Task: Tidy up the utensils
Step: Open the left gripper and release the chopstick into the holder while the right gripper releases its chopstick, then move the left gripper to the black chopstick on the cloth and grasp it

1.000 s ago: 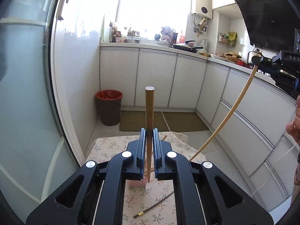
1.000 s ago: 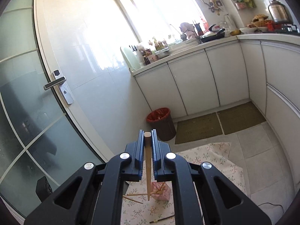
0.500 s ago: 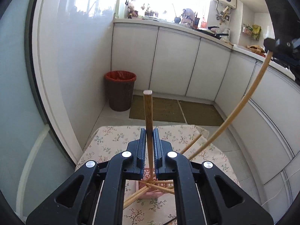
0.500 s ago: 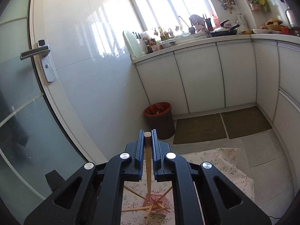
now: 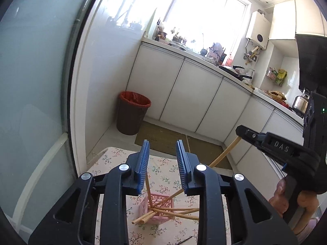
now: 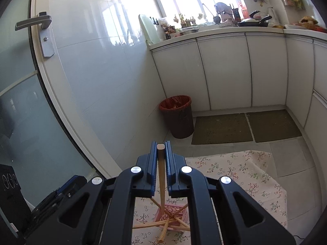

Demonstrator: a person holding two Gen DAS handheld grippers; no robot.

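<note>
The right gripper clamps a chopstick upright above the pink basket, tip aimed inside for dropping. The left gripper, jaws apart and empty, hangs above that basket.

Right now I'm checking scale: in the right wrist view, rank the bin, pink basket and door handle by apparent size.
1. bin
2. Pink basket and door handle look alike; the basket is partly hidden, so I can't rank them.

Left claw gapes empty above pink basket of chopsticks.
</note>
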